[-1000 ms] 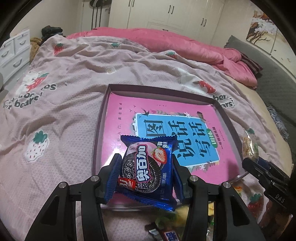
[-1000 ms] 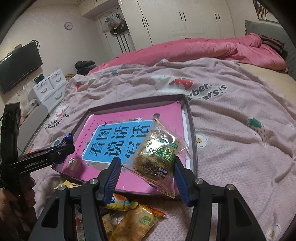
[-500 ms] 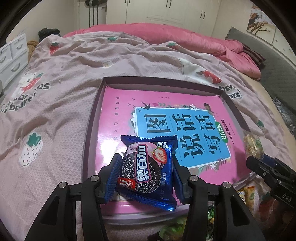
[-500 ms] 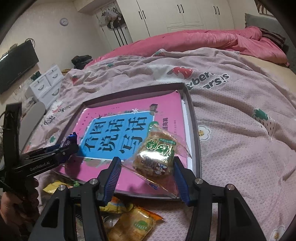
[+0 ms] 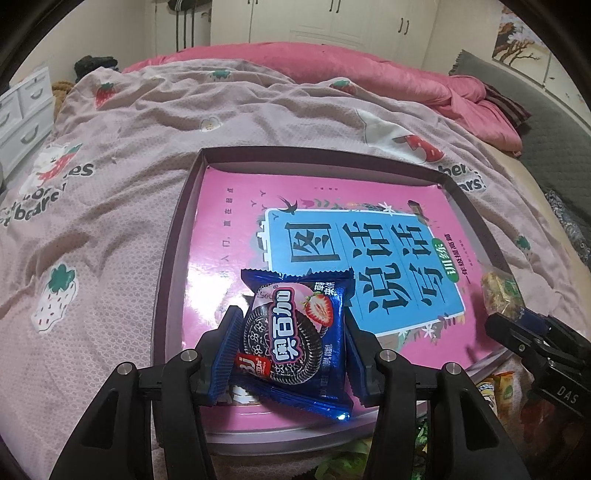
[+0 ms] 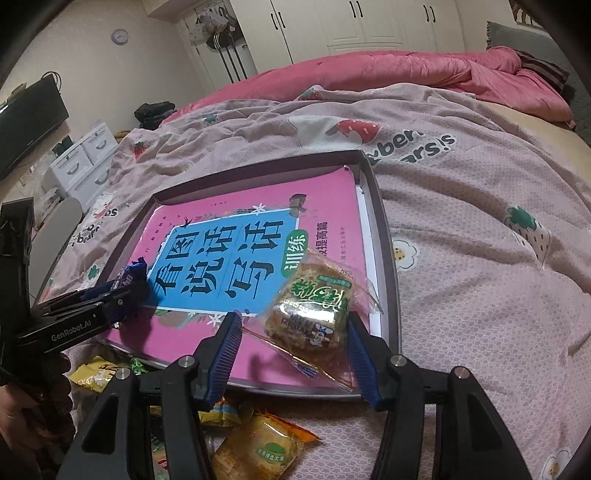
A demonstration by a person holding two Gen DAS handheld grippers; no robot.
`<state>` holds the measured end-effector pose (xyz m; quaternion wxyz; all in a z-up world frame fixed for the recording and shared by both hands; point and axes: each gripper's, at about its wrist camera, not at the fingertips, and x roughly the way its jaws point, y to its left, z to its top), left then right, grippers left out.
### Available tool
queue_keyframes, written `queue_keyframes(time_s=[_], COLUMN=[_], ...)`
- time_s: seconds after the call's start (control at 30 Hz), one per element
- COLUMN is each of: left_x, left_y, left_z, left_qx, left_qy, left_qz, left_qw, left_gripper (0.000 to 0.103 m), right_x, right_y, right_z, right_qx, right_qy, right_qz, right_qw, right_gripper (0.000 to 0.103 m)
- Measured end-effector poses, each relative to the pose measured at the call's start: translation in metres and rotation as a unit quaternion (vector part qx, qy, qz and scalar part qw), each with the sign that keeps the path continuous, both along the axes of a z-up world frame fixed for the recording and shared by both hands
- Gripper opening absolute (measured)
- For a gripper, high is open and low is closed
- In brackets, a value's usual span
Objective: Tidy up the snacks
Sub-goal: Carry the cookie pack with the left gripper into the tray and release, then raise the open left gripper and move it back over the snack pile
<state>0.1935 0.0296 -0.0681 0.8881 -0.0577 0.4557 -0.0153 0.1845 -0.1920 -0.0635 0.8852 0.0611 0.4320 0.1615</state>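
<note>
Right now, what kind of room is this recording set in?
A bedroom, it seems: the work happens on a bed under a strawberry-print cover, with a crumpled pink duvet behind and white wardrobe doors along the wall.

Left tool [image 5: 291,350] and right tool [image 6: 295,354], both angled downward, each gripping.

- My work surface is a bed under a pinkish strawberry-print cover [image 5: 110,221].
- A shallow dark-rimmed tray [image 6: 388,258] lies on it.
- Loose snack packets [image 6: 266,446] lie on the cover by the tray's near edge.
- A pink quilt [image 6: 406,70] is bunched at the far side.
</note>
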Motion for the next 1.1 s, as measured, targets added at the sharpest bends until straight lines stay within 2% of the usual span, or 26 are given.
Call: queue_keyframes(time_s=[0.3,0.7,0.83,1.1], left_x=[-0.001,-0.001,-0.004,-0.016], left_y=[0.001,0.003,0.008,0.015], left_z=[0.0,0.003,0.011,0.033], left_qx=[0.0,-0.005,-0.018,-0.023], left_qy=[0.002,0.0,-0.011,-0.034], left_qz=[0.0,0.003,0.008,0.02], left_qw=[1.0,1.0,0.9998,0.999], left_gripper=[0.054,0.064,0.068,0.07], right_x=[0.0,-0.001,-0.002,-0.005], right_y=[0.001,-0.004,-0.007,-0.014], right_z=[0.0,0.001,0.005,0.018], right_qx=[0.002,0.015,0.02,0.041], right_qy=[0.003,0.006,0.0,-0.017], right_qz=[0.001,-0.007,-0.009,-0.015], right_qw=[1.0,1.0,1.0,0.999], right_gripper=[0.059,0.06,0.06,0.06])
